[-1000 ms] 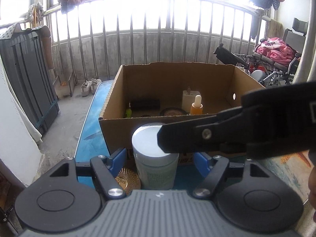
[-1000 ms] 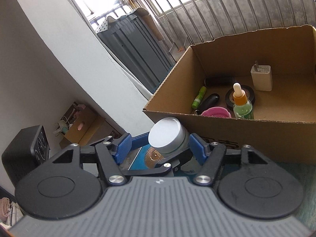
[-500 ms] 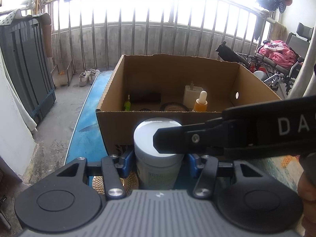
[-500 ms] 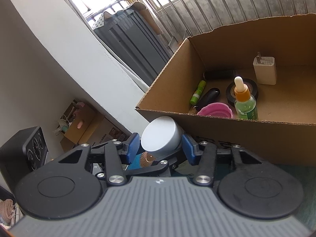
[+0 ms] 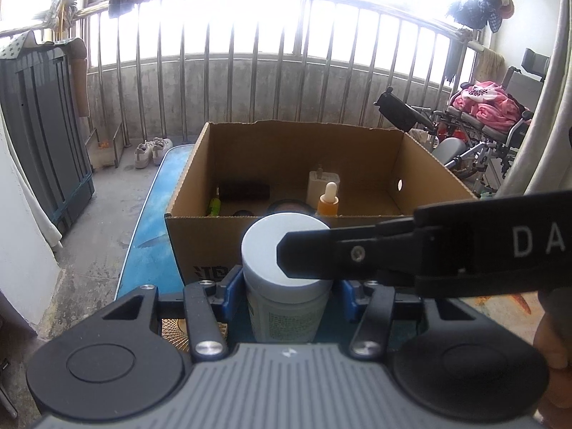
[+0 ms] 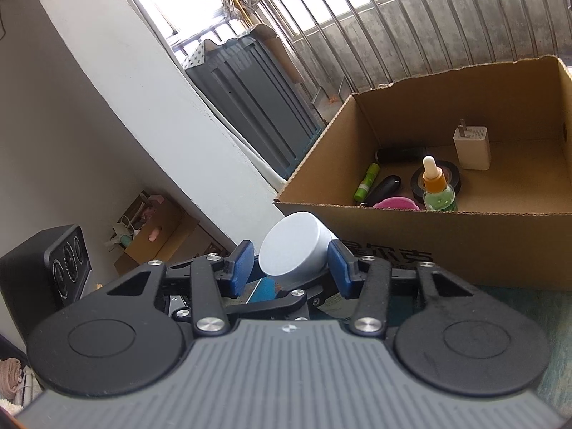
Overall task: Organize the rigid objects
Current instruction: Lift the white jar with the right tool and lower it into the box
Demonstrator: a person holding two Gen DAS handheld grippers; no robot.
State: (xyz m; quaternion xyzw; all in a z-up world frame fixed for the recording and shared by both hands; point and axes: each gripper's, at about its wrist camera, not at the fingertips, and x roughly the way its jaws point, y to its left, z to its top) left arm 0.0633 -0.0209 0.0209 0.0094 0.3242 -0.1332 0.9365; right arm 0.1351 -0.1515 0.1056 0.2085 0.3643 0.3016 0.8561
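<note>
A white jar with a pale grey lid (image 5: 271,250) stands upright in front of the open cardboard box (image 5: 200,239). My left gripper (image 5: 287,286) is shut on the jar's body, blue pads on both sides. My right gripper (image 6: 291,262) is shut around the jar's lid (image 6: 289,246); one of its fingers (image 5: 321,259) crosses the lid from the right in the left wrist view. The box (image 6: 464,236) holds a dropper bottle (image 6: 436,186), a white charger (image 6: 472,146), black tape (image 6: 452,175), a green tube (image 6: 366,182), a pink item (image 6: 395,203) and dark objects.
The box sits on a blue patterned tabletop (image 5: 150,228). A gold round disc (image 5: 175,329) lies under my left gripper. A grey cabinet (image 5: 39,136) stands to the left, a balcony railing (image 5: 286,53) behind, a wheelchair with pink cloth (image 5: 482,118) to the right.
Both grippers have closed in on the jar. The jar and both grippers have risen slightly, with the lid now level with the box's front rim.
</note>
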